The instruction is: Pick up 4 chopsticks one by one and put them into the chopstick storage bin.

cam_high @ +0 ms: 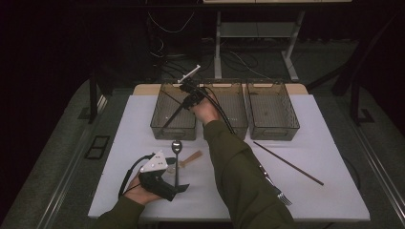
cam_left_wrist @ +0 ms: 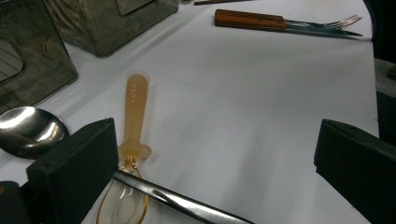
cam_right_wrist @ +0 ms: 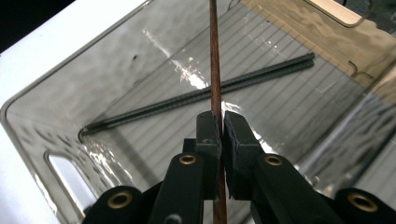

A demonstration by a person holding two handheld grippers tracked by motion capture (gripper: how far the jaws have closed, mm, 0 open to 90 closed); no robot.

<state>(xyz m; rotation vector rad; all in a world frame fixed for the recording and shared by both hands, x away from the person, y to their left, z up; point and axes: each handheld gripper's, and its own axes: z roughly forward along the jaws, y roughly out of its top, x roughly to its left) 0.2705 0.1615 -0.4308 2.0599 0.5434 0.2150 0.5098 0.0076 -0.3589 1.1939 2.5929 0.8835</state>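
The right gripper (cam_right_wrist: 221,135) has its fingers clenched on a brown chopstick (cam_right_wrist: 215,60), held over the left bin (cam_high: 162,125) with its long axis crossing the dark chopstick (cam_right_wrist: 196,95) already lying inside.

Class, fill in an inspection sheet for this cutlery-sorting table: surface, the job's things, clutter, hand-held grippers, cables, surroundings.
Surface: white table, flat, no spills seen.
Job's things: brown chopstick held over the left bin; a dark chopstick lies on that bin's floor.
Clutter: metal spoon, amber plastic spoon, second brown chopstick and wooden-handled cutlery loose on the table.
Grippers: right hand-held gripper shut on the brown chopstick; left hand-held gripper open, low over the metal spoon's handle.
Cables: left gripper cable loops on the table; floor cables beyond it.
Surroundings: dark floor, desk legs behind.
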